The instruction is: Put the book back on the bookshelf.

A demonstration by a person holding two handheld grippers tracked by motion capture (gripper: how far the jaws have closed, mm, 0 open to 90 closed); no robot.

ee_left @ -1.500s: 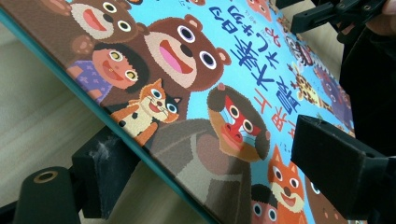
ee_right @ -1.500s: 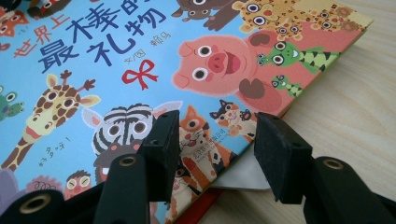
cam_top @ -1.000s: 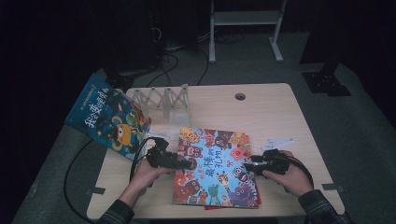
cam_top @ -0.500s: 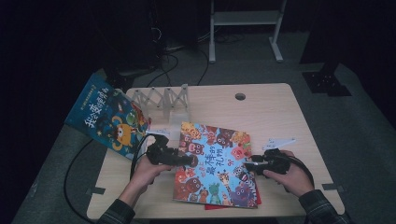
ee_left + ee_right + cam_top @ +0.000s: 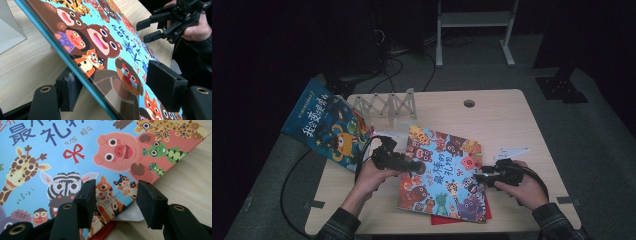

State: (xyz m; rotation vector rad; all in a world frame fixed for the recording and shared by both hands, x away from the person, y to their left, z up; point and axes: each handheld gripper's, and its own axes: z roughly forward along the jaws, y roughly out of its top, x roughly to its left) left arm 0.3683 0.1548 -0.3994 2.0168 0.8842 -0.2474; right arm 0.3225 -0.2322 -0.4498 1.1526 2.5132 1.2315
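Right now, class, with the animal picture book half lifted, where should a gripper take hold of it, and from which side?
Grip the picture book at its raised teal edge, coming from the left: that edge is off the table, so the left gripper can straddle it.

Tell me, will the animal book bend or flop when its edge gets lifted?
Probably not much. The animal book looks like a hardcover: in the left gripper view its lifted edge runs straight between the left gripper jaws. Its glossy cover might slip in a light pinch. Being wide and flat, its far side will likely drag on the table.
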